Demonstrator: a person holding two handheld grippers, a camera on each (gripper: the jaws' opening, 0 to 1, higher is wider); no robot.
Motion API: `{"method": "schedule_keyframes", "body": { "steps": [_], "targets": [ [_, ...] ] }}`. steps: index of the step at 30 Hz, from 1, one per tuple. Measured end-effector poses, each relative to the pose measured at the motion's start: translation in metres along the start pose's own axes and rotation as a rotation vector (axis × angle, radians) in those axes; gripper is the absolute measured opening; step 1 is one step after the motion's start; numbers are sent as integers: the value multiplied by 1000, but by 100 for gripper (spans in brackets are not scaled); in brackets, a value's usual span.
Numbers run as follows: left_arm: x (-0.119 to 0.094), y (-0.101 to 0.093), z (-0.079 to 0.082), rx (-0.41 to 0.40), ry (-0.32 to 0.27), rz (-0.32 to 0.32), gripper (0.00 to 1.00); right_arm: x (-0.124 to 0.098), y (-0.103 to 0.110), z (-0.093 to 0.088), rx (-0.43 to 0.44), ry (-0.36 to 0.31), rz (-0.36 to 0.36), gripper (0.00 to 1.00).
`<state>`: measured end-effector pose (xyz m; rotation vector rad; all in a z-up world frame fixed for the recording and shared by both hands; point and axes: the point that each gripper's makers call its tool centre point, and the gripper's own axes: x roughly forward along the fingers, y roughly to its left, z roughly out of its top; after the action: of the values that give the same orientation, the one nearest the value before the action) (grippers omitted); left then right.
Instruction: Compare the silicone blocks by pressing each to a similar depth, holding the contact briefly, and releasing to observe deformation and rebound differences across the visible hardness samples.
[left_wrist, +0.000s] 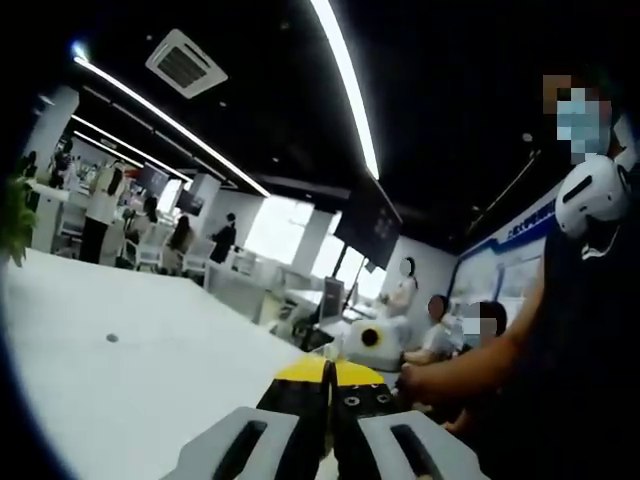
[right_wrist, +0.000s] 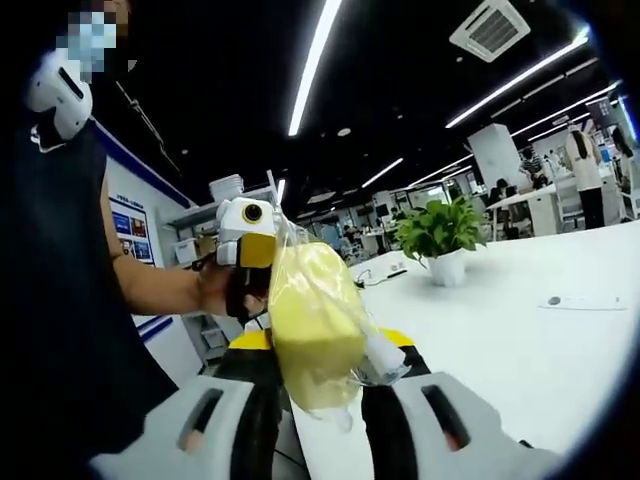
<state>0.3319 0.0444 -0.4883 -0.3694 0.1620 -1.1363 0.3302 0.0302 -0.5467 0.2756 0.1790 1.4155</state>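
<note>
Right gripper view: bagged yellow block (right_wrist: 310, 325) clamped between right gripper (right_wrist: 318, 385) jaws.

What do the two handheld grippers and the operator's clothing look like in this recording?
Left gripper: pale grey slotted fingers around black inner parts, with a yellow band at the tip. Right gripper: matching grey slotted fingers, black inside, yellow behind. In the right gripper view the left gripper's white-and-yellow body is visible. The person wears a dark sleeveless top.
</note>
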Motion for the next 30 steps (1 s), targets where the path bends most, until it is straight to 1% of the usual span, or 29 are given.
{"method": "schedule_keyframes", "body": {
  "steps": [2,6,13,17,18,21,23,25,30],
  "targets": [
    [0,1,-1,-2,0,1,0,0,1,0,-3,4,3,23],
    [0,-3,0,-24,-6,-17,0,-2,2,1,-3,12,18,19],
    [1,-4,0,20,-3,-8,0,-4,1,2,10,36,24,15],
    [4,-3,-1,42,-8,1,0,-6,-1,1,54,57,29,12],
    [4,-2,-2,39,-11,2,0,-7,-1,1,50,60,28,12],
    [4,1,-7,29,6,12,0,-8,-5,-4,31,92,17,10],
    [5,3,-12,43,27,29,0,-9,-6,-8,47,115,19,9],
    [5,6,-16,67,41,50,0,-9,-10,-11,41,126,3,8],
    [4,11,-24,91,57,76,0,-9,-13,-19,35,148,-13,5]
  ]
}}
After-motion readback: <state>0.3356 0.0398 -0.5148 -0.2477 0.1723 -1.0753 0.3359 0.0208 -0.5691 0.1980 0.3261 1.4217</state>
